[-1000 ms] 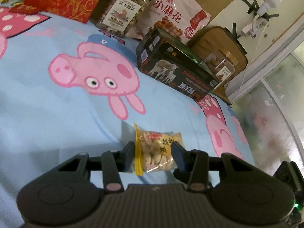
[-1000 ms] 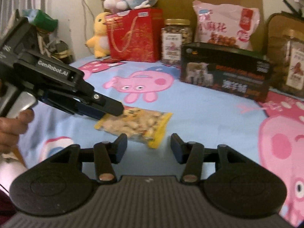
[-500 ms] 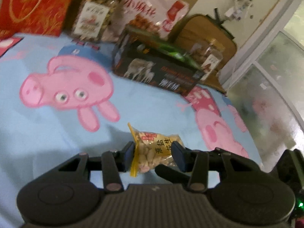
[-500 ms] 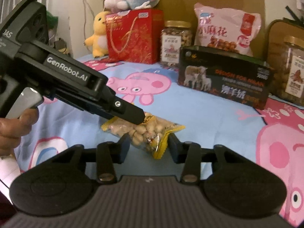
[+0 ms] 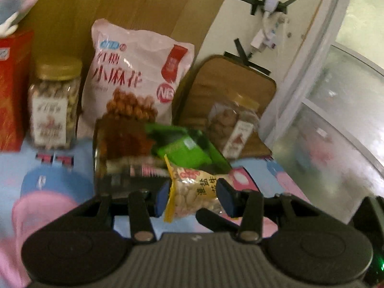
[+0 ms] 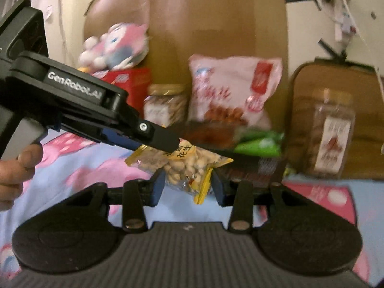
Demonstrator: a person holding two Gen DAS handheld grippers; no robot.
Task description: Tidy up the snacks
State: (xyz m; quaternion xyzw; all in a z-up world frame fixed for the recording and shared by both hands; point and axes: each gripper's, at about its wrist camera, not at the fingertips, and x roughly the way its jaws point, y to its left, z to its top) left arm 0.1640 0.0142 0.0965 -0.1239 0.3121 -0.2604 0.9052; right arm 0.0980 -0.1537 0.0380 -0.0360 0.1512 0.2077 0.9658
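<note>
A clear peanut packet with yellow ends (image 5: 192, 194) is held in the air between both grippers. My left gripper (image 5: 193, 198) is shut on it; in the right wrist view the left gripper (image 6: 153, 139) comes in from the left and clamps the packet (image 6: 182, 165). My right gripper (image 6: 188, 187) is shut on the packet's lower end. Behind it lies a dark snack box (image 5: 124, 168) with green packets (image 5: 184, 151) on top.
Along the back stand a red gift box (image 5: 12, 91), a nut jar (image 5: 55, 105), a pink snack bag (image 5: 136, 79), a second jar (image 5: 232, 129) and a brown cushion (image 5: 230, 84). A plush toy (image 6: 115, 48) sits on the red box. A blue pig-print cloth (image 5: 55, 187) covers the surface.
The packet has been lifted off the cloth. Both grippers have closed on it and moved up and toward the dark box at the back.
</note>
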